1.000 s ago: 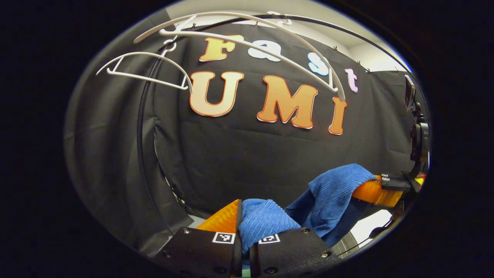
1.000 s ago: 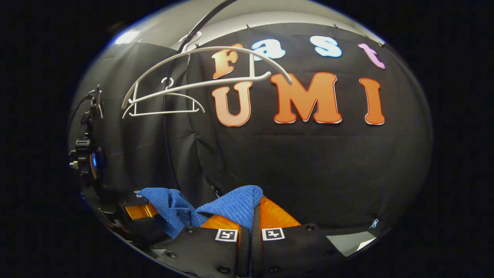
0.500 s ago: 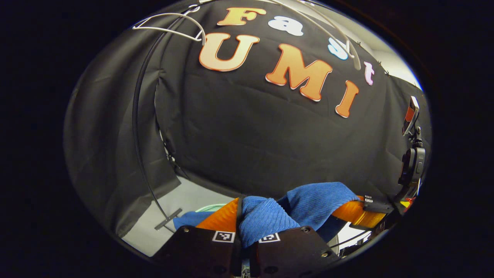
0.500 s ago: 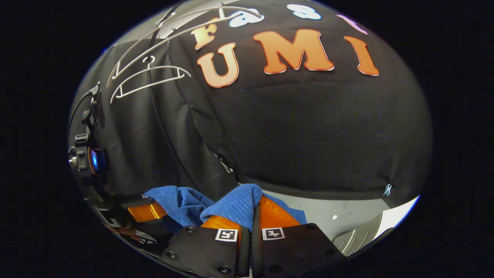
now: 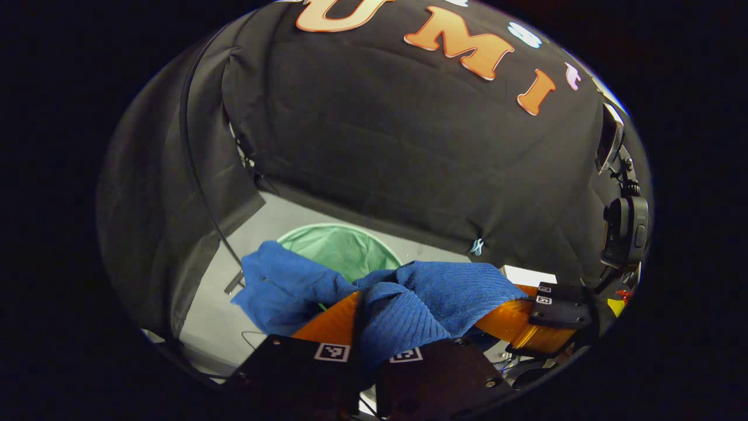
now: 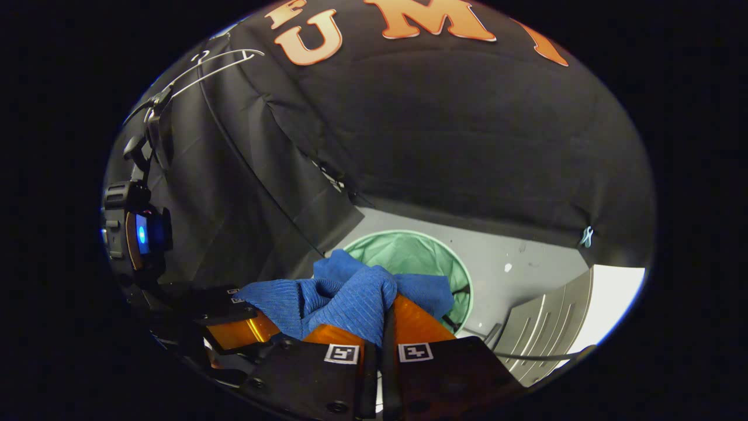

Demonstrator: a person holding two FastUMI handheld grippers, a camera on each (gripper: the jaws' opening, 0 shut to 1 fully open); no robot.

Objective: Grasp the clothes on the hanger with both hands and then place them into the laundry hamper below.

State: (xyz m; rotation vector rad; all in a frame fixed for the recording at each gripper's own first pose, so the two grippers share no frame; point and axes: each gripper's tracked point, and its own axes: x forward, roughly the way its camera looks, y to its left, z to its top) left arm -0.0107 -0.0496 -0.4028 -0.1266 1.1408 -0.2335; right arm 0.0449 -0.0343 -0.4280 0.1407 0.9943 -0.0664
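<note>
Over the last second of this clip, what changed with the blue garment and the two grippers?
Both grippers tilted down: the white hangers slid toward the top of the views, and the green laundry hamper came into sight beneath the blue garment. The left gripper and right gripper stayed clamped on it; nothing was released.
</note>
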